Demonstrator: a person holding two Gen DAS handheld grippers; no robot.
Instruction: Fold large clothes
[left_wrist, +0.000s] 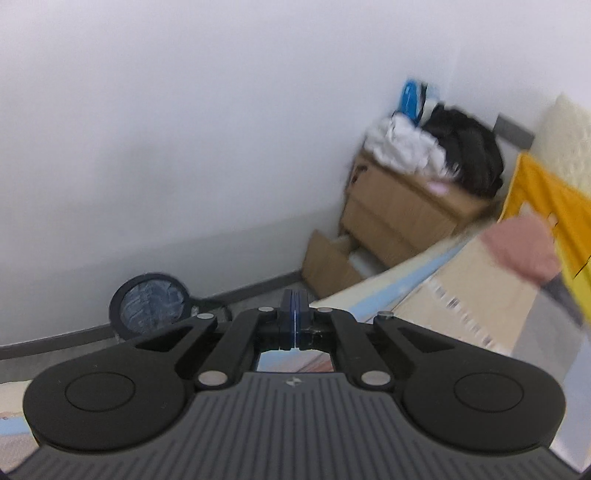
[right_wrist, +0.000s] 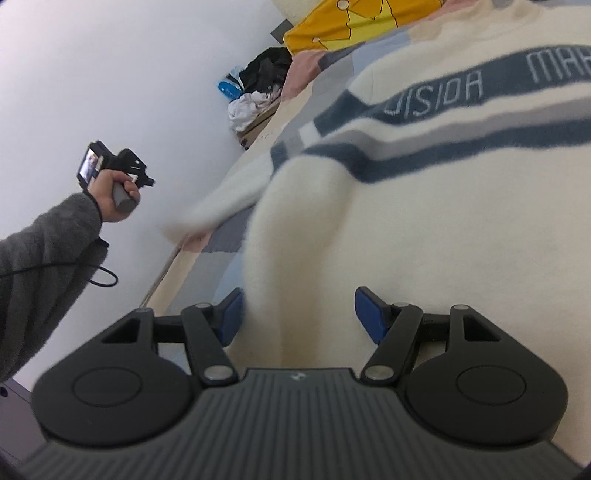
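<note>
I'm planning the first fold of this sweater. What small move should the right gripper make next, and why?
Probably close the right gripper on the cream sweater. Its blue pads stand wide apart with the near edge of the fabric bunched between them, so a pinch looks ready. The left gripper is shut on nothing and held up away from the bed.

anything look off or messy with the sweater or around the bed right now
The cream sweater is not flat: one sleeve trails over the bed's edge and the cloth is bunched ahead of the open right gripper. The left gripper is shut, away from it. Clothes heap out of a cardboard box.
</note>
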